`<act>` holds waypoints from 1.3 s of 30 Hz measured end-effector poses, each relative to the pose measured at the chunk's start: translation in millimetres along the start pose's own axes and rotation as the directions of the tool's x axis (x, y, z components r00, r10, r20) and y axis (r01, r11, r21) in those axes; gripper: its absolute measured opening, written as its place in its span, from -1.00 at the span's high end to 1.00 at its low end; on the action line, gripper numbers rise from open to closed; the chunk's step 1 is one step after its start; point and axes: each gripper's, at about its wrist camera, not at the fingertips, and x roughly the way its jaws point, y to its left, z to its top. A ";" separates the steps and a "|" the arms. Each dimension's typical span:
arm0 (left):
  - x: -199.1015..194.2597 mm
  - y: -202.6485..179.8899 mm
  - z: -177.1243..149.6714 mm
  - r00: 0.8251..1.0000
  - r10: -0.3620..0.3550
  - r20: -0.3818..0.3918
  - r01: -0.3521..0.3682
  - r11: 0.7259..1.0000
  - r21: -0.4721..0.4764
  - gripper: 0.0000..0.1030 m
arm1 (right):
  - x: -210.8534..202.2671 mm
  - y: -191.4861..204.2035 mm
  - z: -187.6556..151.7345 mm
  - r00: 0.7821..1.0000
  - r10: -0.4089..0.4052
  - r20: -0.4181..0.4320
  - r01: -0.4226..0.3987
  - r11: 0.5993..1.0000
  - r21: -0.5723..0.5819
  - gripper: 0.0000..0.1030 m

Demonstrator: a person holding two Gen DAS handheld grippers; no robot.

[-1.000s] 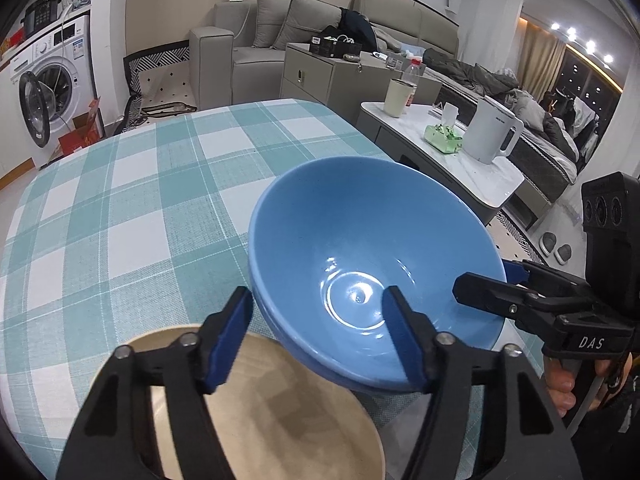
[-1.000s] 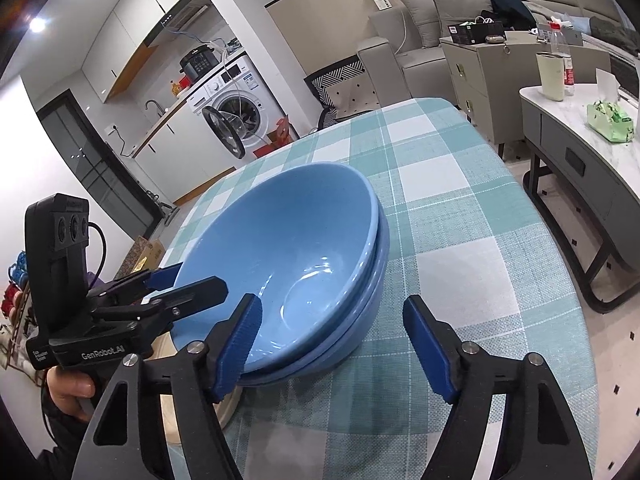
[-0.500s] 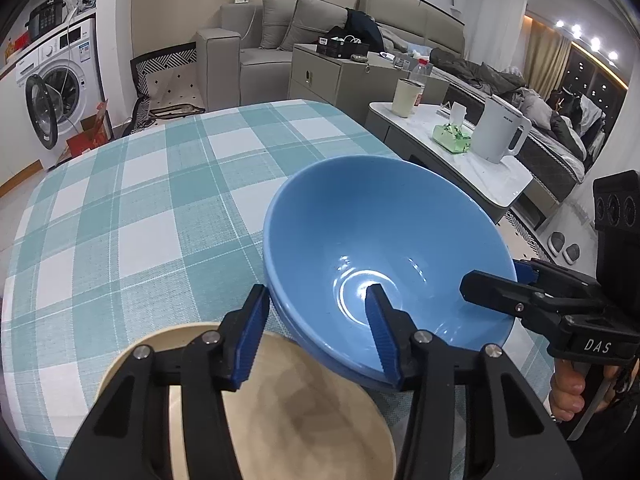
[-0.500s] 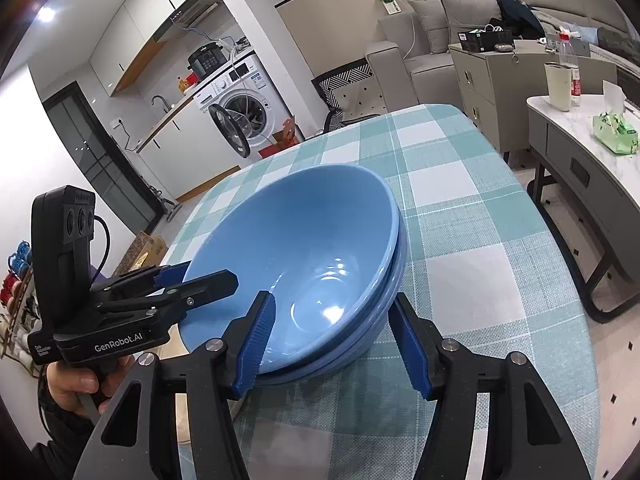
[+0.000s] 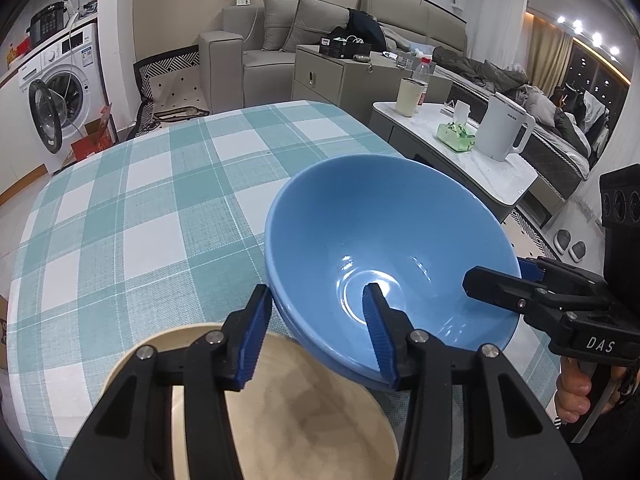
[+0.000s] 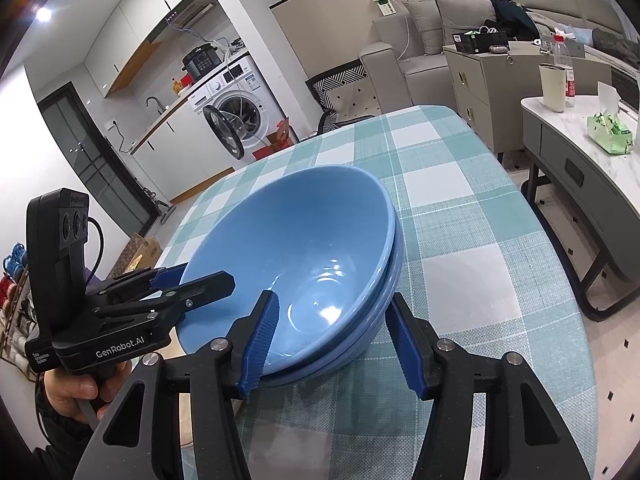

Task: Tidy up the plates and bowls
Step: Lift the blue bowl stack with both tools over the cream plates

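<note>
- The left gripper [image 5: 318, 322], at the bottom centre of the left wrist view, has just been narrowing its jaws; one blue pad sits inside the near rim of the stacked blue bowls [image 5: 384, 248] and the other outside it, seemingly clamped on.
- The right gripper [image 6: 334, 340], bottom centre of its own view, has also just been closing; its pads straddle the opposite edge of the same stack, apparently pinching it.
- The bowls, two nested with a possible third edge, sit at mid-frame on the checked tablecloth [image 5: 132, 216].
- Progress, as I judge it: the bowls are already gathered into one stack; moving the stack remains.
- A tan plate [image 5: 280, 412] lies at the lower left, partly under the stack.
- Only the left wrist view shows the plate clearly; the right wrist view shows the layered rims and the hand [image 6: 76, 392] holding the other tool at lower left.
</note>
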 end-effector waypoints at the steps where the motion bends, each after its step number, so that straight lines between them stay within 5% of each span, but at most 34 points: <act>1: 0.2 0.4 0.1 1.000 0.001 0.000 -0.001 1.000 0.000 0.11 | 0.0 0.0 0.2 1.000 -0.001 0.000 0.001 1.000 -0.001 -0.10; 39: -60.9 -3.0 7.0 0.992 0.034 0.123 -0.034 0.999 0.004 0.12 | -44.3 21.7 13.2 0.991 0.052 0.119 -0.042 0.995 -0.090 -0.09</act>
